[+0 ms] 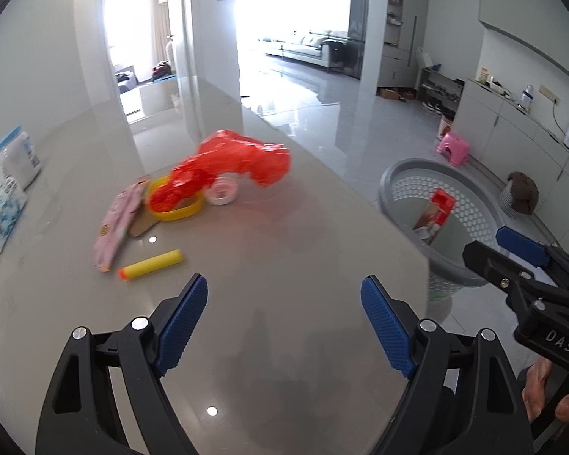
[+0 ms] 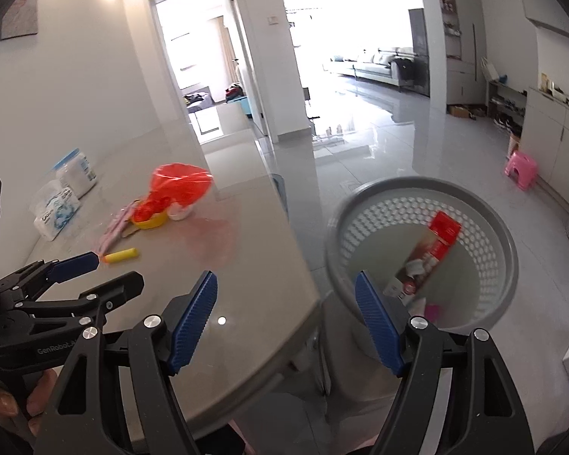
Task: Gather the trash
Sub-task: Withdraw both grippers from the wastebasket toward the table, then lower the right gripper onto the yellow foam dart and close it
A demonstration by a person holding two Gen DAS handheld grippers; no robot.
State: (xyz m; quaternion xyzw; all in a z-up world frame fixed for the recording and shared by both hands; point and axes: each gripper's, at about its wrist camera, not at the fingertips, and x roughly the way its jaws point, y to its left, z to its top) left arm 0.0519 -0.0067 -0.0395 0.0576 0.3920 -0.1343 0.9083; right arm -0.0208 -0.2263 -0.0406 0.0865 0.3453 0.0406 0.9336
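Observation:
A crumpled red plastic bag (image 1: pixel 229 165) lies on the grey table (image 1: pixel 284 250) over a yellow lid (image 1: pixel 178 210) and a white round tub (image 1: pixel 222 191). A pink wrapper (image 1: pixel 115 223) and a yellow foam dart (image 1: pixel 151 263) lie nearer. My left gripper (image 1: pixel 284 303) is open and empty above the table's near part. My right gripper (image 2: pixel 286 297) is open and empty by the table's right edge, beside the grey perforated bin (image 2: pixel 504 250). The bin holds a red and white carton (image 2: pixel 426 258). The bag also shows in the right wrist view (image 2: pixel 178 185).
Two tissue packs (image 1: pixel 3 204) and a clear jar with a blue lid (image 1: pixel 17 159) stand at the table's left edge by the wall. A pink stool (image 1: pixel 453 148) sits on the tiled floor beyond the bin. White cabinets line the right wall.

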